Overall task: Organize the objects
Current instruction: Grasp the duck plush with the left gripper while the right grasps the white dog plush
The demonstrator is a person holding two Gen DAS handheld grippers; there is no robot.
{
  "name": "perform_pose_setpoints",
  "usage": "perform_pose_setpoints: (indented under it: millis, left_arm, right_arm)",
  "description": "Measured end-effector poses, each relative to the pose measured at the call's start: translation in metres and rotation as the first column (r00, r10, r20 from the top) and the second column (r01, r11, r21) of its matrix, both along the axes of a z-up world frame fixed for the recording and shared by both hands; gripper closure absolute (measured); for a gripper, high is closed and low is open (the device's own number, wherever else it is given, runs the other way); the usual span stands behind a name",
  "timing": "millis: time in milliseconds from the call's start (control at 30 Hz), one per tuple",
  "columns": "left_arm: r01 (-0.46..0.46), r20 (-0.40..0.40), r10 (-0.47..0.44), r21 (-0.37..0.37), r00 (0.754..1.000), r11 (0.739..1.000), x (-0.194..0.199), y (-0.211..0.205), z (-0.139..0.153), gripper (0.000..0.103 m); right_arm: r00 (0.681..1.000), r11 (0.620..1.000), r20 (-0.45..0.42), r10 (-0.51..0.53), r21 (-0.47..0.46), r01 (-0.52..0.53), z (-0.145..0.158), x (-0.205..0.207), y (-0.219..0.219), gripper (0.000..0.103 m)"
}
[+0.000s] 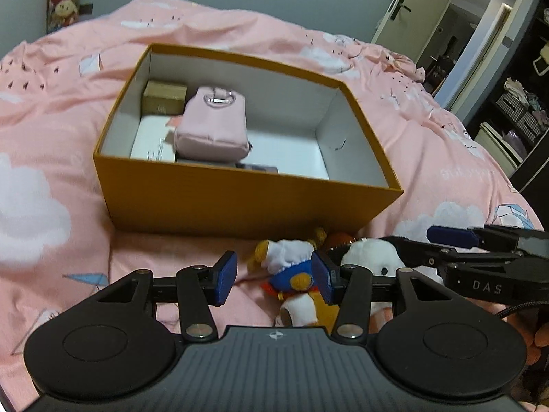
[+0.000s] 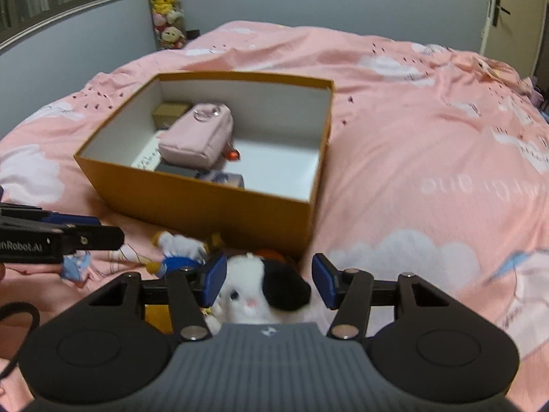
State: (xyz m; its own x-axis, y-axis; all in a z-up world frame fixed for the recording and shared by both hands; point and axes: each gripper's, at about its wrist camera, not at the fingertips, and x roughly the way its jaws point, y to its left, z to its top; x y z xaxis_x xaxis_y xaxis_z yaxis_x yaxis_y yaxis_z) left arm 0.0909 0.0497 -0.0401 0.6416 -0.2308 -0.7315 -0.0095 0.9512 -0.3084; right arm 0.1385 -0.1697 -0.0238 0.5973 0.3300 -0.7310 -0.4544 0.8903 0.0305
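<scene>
White-and-black plush dog: at 12 o'clock between the half-open, empty right hand-held gripper jaws; left hand-held gripper likewise half-open, empty.

on the bed stands a box holding a pouch atop smaller items, with a duck and dog before it.

Box: mustard-orange outside, white inside. Landmark for all below.
Inside box: pale pink pouch, tan-olive small carton behind it, white flat card beside it.
Under box: bedspread, pink, white cloud print, small dark specks.
In front of box: duck plush, white, blue, orange-yellow; dog plush, white, one black ear.
</scene>
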Motion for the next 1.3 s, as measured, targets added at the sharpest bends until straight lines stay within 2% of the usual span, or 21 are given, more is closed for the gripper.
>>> perform_pose_setpoints:
  millis: [200,600,767,1033,1300]
  left_arm:
    - [-0.002,-0.040,0.001,-0.015,0.999,1.000,0.000,-0.001,-0.005,0.047]
    - [0.002,-0.143,-0.021,-0.136,0.989,0.991,0.005,0.004,-0.024,0.047]
    - [0.023,-0.175,-0.052,-0.169,0.983,0.985,0.011,-0.003,-0.032,0.039]
    - [0.001,-0.244,-0.054,-0.211,0.968,0.977,0.030,-0.012,-0.046,0.035]
    - [-0.030,-0.335,-0.053,-0.237,0.941,0.971,0.050,-0.021,-0.061,0.034]
  right_arm:
    - [0.999,0.999,-0.028,-0.032,-0.018,0.031,-0.008,-0.003,-0.007,0.041]
    - [0.995,0.997,-0.087,-0.057,-0.048,0.053,-0.022,-0.001,-0.008,0.042]
    - [0.991,0.999,-0.128,-0.032,-0.027,0.028,-0.028,0.002,-0.006,0.041]
    - [0.980,1.000,-0.200,0.020,0.008,-0.019,-0.041,0.009,-0.001,0.041]
    - [0.967,0.998,-0.253,0.038,0.057,-0.024,-0.049,0.018,-0.005,0.039]
